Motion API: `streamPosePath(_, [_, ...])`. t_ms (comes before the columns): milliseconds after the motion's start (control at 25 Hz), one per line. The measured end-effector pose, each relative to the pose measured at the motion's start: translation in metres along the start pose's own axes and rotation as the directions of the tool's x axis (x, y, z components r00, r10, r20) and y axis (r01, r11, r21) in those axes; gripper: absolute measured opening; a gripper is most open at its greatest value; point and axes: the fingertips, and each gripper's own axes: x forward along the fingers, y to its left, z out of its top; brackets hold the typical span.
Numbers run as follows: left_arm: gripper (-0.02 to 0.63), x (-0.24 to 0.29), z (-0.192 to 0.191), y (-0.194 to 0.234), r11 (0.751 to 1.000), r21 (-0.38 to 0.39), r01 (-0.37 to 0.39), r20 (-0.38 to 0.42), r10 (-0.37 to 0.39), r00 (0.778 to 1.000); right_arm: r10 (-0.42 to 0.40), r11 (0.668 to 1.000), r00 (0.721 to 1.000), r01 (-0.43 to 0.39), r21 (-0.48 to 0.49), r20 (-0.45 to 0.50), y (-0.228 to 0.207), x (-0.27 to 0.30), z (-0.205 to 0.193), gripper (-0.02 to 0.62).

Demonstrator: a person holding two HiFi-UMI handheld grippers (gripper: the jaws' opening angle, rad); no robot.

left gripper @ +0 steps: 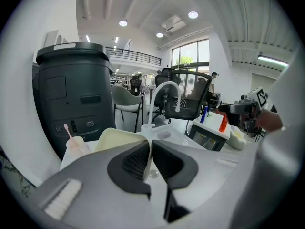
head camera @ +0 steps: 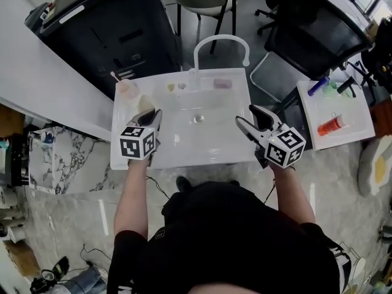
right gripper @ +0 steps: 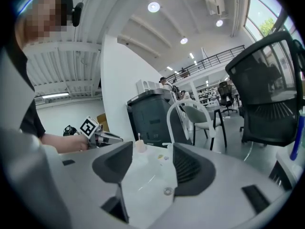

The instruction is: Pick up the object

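Note:
A white sink basin (head camera: 184, 149) lies in front of me with a drain (head camera: 198, 119) at its middle. At its back left stand a pink-capped bottle (head camera: 127, 87) and a cream block (head camera: 144, 101); a pink bar (head camera: 223, 84) and two small bits lie on the back ledge. My left gripper (head camera: 153, 116) hovers over the basin's left part, just in front of the cream block (left gripper: 119, 137), shut with nothing between its pads. My right gripper (head camera: 247, 115) hangs over the basin's right part, open and empty, with the drain (right gripper: 167, 191) showing between its jaws.
A white arched faucet (head camera: 220, 41) rises behind the basin. A black bin (head camera: 110, 29) stands at the back left, a black chair (head camera: 312, 29) at the back right. A white side tray (head camera: 361, 130) on the right holds a red bottle (head camera: 334, 126) and pens.

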Motion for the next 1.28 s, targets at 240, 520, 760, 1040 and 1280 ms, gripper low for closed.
streamPosePath(240, [0.036,-0.010,0.035,-0.038,0.997,0.044,0.060,0.090,-0.064,0.994,-0.087,0.996,0.994,0.087,0.001,0.065,-0.022,-0.028,0.014,0.205])
streamPosePath(520, [0.037,-0.030,0.073,-0.056,0.993,0.079,0.088,0.195,-0.102,0.976,-0.155,0.988,0.981,0.157,-0.012,0.113,-0.030,-0.043,0.027,0.129])
streamPosePath(760, [0.037,-0.047,0.086,-0.055,0.994,0.096,0.055,0.260,-0.079,0.963,-0.160,0.986,0.981,0.165,-0.035,0.111,-0.022,-0.040,0.030,0.082])
streamPosePath(1040, [0.036,-0.054,0.076,-0.039,0.998,0.051,0.038,0.274,-0.051,0.960,-0.155,0.981,0.981,0.166,-0.101,0.114,-0.011,-0.034,0.032,0.012])
streamPosePath(1280, [0.037,-0.055,0.067,-0.028,0.999,0.025,0.021,0.260,-0.027,0.965,-0.145,0.980,0.985,0.155,-0.122,0.093,-0.008,-0.024,0.032,0.012])
